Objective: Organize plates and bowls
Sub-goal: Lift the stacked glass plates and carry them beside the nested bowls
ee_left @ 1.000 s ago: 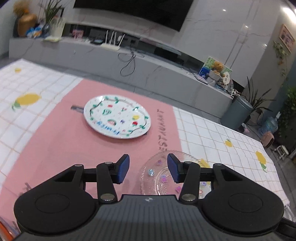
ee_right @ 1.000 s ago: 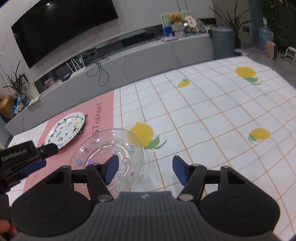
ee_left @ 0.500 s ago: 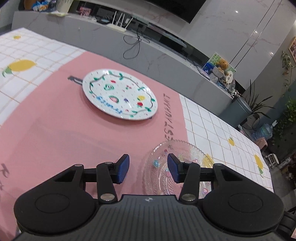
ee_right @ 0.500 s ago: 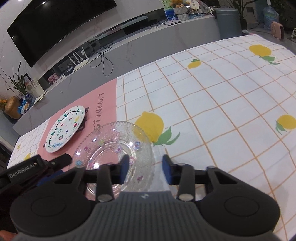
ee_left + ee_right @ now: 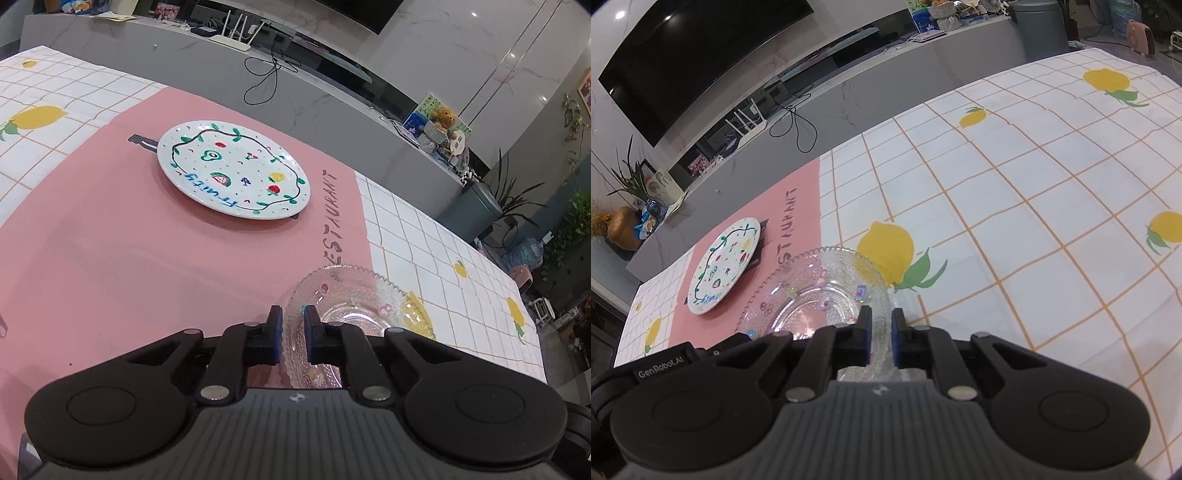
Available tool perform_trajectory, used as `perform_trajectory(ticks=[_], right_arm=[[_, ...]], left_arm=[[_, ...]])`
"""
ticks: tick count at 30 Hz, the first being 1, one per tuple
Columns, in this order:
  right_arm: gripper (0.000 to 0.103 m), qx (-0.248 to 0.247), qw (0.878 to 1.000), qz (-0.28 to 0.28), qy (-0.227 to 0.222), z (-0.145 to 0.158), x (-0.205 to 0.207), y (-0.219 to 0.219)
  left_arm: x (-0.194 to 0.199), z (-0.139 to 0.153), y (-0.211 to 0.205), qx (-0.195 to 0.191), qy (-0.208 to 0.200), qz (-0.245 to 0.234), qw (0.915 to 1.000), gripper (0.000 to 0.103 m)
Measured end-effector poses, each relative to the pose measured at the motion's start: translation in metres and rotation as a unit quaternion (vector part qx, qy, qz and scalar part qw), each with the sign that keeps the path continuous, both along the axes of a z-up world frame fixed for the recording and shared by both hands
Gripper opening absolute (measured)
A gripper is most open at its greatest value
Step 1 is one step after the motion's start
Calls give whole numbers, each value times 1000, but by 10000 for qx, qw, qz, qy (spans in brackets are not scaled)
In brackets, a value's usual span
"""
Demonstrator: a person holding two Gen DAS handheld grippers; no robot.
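Note:
A clear glass bowl (image 5: 354, 299) with small coloured stickers sits at the near edge of the pink mat, half on the lemon tablecloth. My left gripper (image 5: 292, 314) is shut on the bowl's left rim, a blue pad on each side of the glass. From the opposite side my right gripper (image 5: 881, 316) is shut on the right rim of the same glass bowl (image 5: 820, 291). A white plate (image 5: 233, 174) painted with fruit and a green vine lies flat further back on the mat; the same white plate (image 5: 724, 265) shows left of the bowl in the right wrist view.
The pink mat (image 5: 110, 236) lies over a white checked tablecloth (image 5: 1015, 206) with lemon prints. Behind the table runs a long grey bench (image 5: 332, 99) with a router and cables. The other gripper's black body (image 5: 665, 369) shows at the lower left of the right wrist view.
Both grippers sank toward the bowl and shut: the left jaws went from wide to pinching its left rim, the right jaws onto its right rim.

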State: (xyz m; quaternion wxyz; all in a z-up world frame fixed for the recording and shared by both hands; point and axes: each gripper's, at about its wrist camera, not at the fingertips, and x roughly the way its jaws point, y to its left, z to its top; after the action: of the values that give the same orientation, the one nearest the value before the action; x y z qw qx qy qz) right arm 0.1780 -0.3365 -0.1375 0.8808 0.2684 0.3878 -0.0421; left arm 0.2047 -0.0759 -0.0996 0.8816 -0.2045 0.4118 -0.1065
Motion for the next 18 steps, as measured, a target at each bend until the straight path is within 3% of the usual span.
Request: perform_trajectory(ticks=[8,18], right_arm=[[8,191,9998,4,-34,12,-17,-6],[8,186,9995,-70,-255,43,-69,-10]], left_arm=[[-15,19,0,-84,-92,55,9999,13],[-53,46,-3,-111,-232,-149,9996,13]])
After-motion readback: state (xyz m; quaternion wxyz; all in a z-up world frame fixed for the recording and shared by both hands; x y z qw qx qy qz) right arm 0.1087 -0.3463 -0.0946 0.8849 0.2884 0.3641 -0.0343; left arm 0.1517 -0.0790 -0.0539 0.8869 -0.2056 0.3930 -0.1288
